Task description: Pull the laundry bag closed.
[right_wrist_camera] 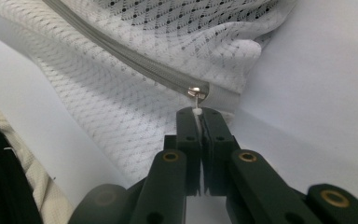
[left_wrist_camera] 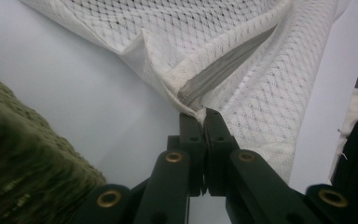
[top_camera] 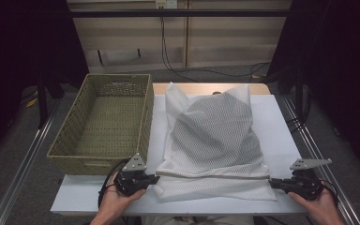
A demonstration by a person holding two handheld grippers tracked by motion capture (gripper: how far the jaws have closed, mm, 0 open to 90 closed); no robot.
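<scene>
We start at the left, where a woven basket sits at 9 o'clock from the white mesh bag on the table. Our left gripper is pressed together and pinches the bag's corner where the grey zipper ends. Our right gripper is pressed together too and pinches the little white tab on the zipper pull at the bag's 3 o'clock end.

We think 2 things could go wrong. The tab is tiny, so it could slip out if we tug too hard. The left corner could slide free, and then the whole bag would drag along instead of the zipper moving.
</scene>
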